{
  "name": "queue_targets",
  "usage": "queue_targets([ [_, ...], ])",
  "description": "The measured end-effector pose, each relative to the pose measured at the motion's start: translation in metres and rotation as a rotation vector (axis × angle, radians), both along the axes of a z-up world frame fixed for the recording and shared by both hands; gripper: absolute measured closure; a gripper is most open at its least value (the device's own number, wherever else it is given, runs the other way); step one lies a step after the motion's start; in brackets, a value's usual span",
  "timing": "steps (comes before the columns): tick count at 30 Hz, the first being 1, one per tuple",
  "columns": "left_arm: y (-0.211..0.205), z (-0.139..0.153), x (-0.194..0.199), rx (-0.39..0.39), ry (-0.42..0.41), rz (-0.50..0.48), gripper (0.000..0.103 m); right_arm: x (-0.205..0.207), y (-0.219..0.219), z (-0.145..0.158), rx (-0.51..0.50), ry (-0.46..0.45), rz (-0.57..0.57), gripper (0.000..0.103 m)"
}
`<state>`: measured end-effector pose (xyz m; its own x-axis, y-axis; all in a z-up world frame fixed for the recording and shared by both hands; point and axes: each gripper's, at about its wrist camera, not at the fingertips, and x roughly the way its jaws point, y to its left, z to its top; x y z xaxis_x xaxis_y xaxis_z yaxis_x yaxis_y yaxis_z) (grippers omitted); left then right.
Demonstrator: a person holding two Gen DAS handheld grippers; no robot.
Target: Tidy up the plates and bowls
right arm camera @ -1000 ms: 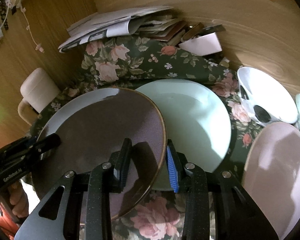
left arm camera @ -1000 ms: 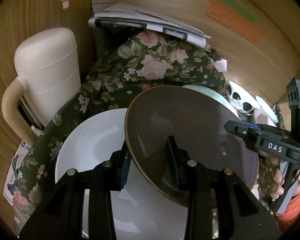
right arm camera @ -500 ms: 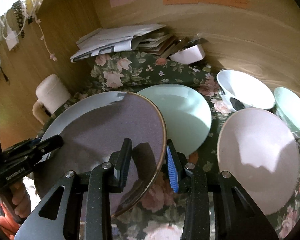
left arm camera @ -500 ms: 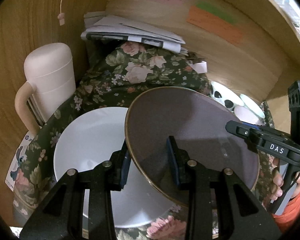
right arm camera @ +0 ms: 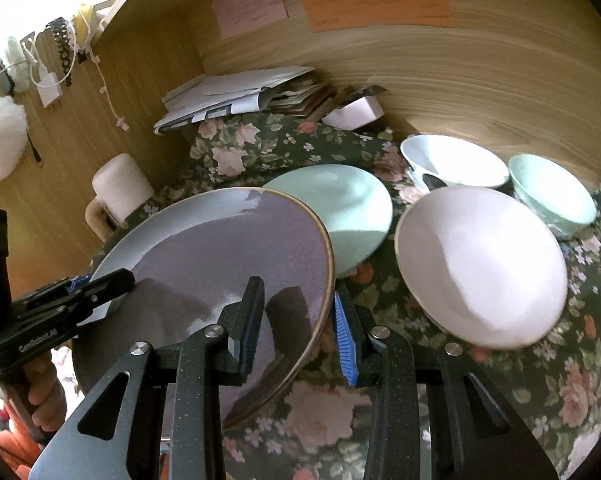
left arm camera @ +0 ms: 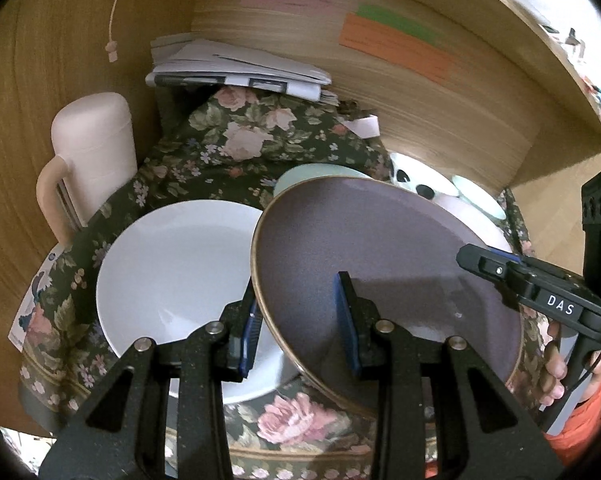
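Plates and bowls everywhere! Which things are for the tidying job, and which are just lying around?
For the job:
purple plate, clamped by both the left gripper and right gripper
white plate
green plate
pink bowl
white bowl
green bowl

Just lying about:
paper stack
cream jug
sticky notes
flowery cloth

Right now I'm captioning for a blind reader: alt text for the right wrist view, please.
Two grippers, right and left, clamp opposite rims of a purple plate above a floral cloth. Beyond lie a green plate, a pink bowl, a white bowl and a green bowl.
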<state>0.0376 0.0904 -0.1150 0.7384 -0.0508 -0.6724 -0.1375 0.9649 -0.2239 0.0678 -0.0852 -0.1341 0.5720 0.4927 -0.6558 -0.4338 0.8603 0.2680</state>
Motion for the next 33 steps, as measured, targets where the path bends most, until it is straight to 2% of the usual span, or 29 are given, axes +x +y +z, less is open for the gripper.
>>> queue_targets([
  [13, -0.037, -0.008, -0.009, 0.004, 0.013, -0.065, 0.068, -0.025, -0.037, -0.013, 0.029, 0.03, -0.073, 0.072],
  [33, -0.077, -0.048, 0.01, -0.02, 0.121, -0.171, 0.068, -0.038, -0.083, -0.05, 0.056, 0.124, -0.183, 0.072],
])
